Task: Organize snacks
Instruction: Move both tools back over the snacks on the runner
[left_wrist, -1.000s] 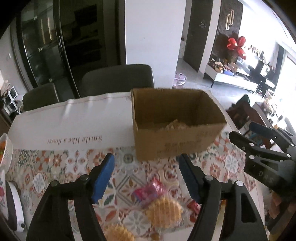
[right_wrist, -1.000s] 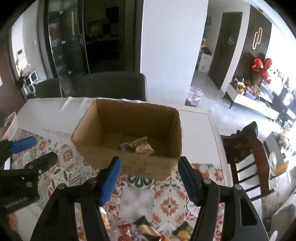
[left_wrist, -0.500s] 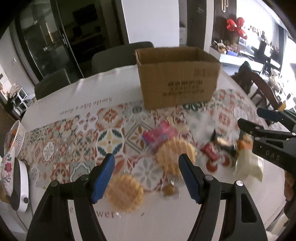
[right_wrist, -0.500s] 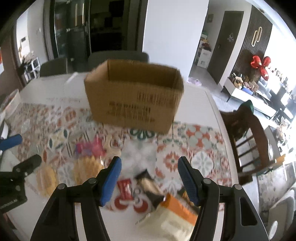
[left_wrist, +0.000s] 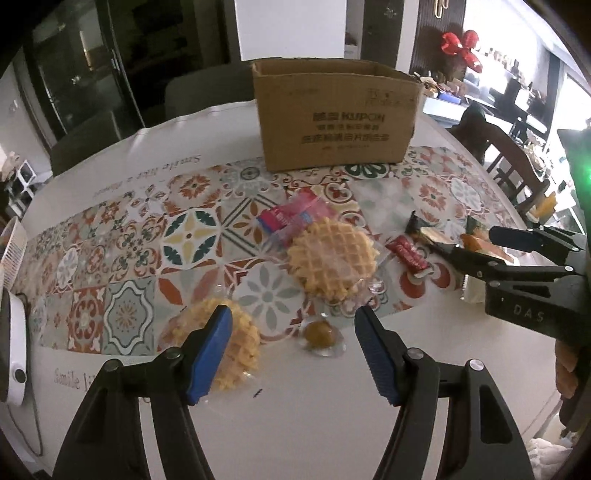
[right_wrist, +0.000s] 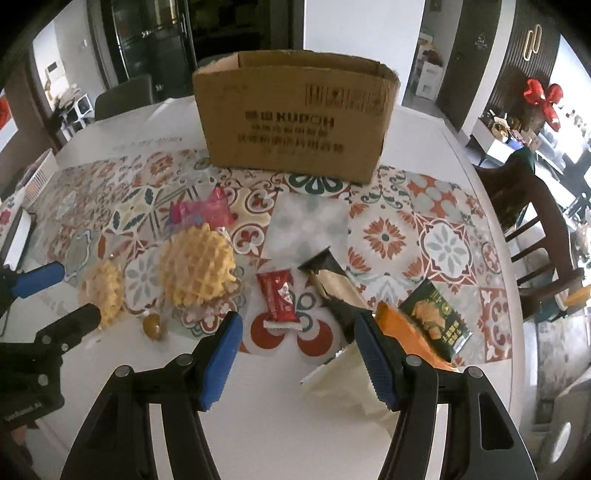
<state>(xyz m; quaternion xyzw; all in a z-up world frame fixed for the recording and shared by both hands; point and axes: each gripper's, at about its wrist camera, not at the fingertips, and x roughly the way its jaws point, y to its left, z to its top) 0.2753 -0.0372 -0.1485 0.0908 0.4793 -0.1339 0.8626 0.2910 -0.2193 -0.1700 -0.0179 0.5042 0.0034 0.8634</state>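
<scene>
A brown cardboard box (left_wrist: 332, 122) (right_wrist: 295, 118) stands at the far side of the patterned table mat. Wrapped snacks lie in front of it: a large waffle (left_wrist: 332, 254) (right_wrist: 197, 266), a small waffle (left_wrist: 236, 336) (right_wrist: 105, 291), a round brown candy (left_wrist: 319, 332) (right_wrist: 153, 325), a pink packet (left_wrist: 291, 218), a red packet (right_wrist: 279, 295), a dark-and-gold packet (right_wrist: 328, 277), and orange (right_wrist: 406, 336), green (right_wrist: 436, 317) and cream (right_wrist: 347, 380) packets. My left gripper (left_wrist: 291, 317) hovers open over the candy, holding nothing. My right gripper (right_wrist: 297, 325) hovers open just behind the red packet, also holding nothing.
Grey chairs (left_wrist: 207, 92) stand behind the table and a wooden chair (right_wrist: 532, 221) at its right. A white basket (left_wrist: 13, 251) and a white device (left_wrist: 14, 354) sit at the left edge. Bare white tabletop (left_wrist: 314, 406) lies under both grippers.
Both grippers have come down and back from above the box to low over the snacks near the front edge. The box's inside is no longer visible. Both jaws stay open.
</scene>
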